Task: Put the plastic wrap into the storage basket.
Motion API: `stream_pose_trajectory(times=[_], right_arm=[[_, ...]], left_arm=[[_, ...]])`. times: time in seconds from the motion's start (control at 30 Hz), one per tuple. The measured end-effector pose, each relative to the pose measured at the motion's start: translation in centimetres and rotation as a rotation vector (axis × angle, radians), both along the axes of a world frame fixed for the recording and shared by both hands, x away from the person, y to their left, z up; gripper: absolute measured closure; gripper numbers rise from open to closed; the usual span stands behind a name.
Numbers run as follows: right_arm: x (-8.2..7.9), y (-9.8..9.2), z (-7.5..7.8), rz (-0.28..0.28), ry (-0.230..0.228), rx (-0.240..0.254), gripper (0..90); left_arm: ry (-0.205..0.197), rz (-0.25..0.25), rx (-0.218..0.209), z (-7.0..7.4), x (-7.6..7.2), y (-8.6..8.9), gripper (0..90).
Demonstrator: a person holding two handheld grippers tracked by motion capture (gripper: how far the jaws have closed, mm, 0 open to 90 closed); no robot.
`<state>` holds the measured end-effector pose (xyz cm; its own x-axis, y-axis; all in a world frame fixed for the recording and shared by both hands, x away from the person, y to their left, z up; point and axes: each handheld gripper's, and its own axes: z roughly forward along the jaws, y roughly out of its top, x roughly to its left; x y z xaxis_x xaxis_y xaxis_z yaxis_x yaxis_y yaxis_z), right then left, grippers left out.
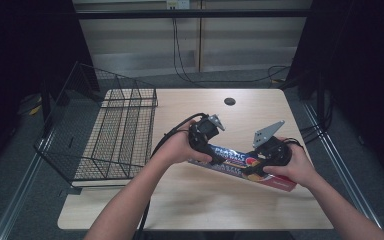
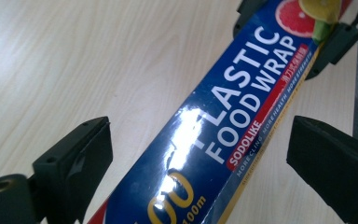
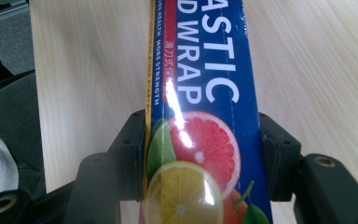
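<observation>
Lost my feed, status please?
Right gripper shut on wrap box. Left gripper open astride it, pads apart. Basket off left, nothing blocking.

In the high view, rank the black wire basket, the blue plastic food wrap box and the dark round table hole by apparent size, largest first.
1. Black wire basket
2. Blue plastic food wrap box
3. Dark round table hole
</observation>
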<state>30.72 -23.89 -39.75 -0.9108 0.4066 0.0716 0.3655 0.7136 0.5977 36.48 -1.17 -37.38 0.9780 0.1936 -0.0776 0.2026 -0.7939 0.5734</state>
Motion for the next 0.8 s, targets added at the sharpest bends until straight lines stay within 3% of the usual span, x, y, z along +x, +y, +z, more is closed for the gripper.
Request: stream_pose_trajectory(times=[0.13, 0.37, 0.57, 0.63, 0.73, 0.8], right_arm=[[0.3, -0.2, 0.1, 0.02, 0.001, 0.011, 44.9], [0.6, -0.3, 0.4, 0.08, -0.005, 0.038, 44.7], [0.7, -0.1, 0.2, 0.165, -0.008, 0.041, 44.6], [0.7, -0.2, 0.2, 0.181, -0.003, 0.042, 44.5], [0.9, -0.3, 0.1, 0.206, -0.001, 0.053, 43.2], [1.2, -0.6, 0.1, 0.194, 0.033, 0.102, 39.4]], left_arm=[[0.016, -0.03, 0.019, -0.5, 0.0, -0.6, 8.3], [0.038, -0.093, 0.085, -1.3, -0.3, -1.6, 17.6], [0.099, -0.168, 0.136, -1.3, -0.8, -2.5, 34.0], [0.136, -0.167, 0.156, -1.2, -1.0, -2.7, 35.5], [0.132, -0.147, 0.174, -0.8, -1.4, -2.7, 37.6], [0.133, -0.137, 0.175, -0.4, -1.7, -2.7, 39.2]])
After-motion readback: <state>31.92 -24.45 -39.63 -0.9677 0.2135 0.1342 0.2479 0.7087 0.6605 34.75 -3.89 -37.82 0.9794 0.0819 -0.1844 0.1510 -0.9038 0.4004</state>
